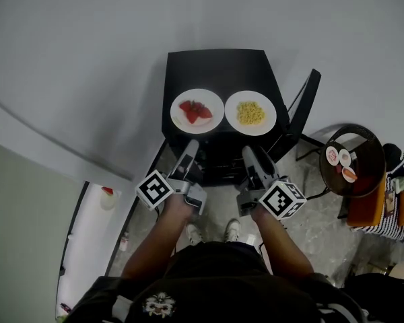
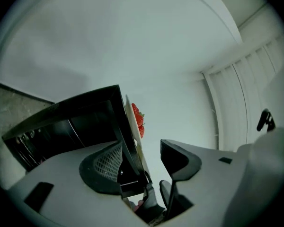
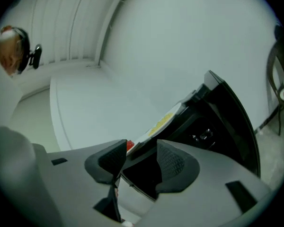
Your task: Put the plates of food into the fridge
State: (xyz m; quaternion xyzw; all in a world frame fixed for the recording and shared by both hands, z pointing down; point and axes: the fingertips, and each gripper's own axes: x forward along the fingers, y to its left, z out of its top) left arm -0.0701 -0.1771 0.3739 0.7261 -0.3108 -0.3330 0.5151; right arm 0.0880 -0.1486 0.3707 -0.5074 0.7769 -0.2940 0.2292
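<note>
white strawberry plate (image 1: 197,110) is set straight ahead of the left gripper (image 1: 190,148), plate of yellow food (image 1: 250,112) ahead of the right gripper (image 1: 250,153), both at the black table (image 1: 215,66) near edge; both jaw pairs are held apart, nothing clamped.

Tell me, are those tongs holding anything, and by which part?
Nothing. Left tongs stand open by the strawberry plate, right tongs by the noodle plate.
</note>
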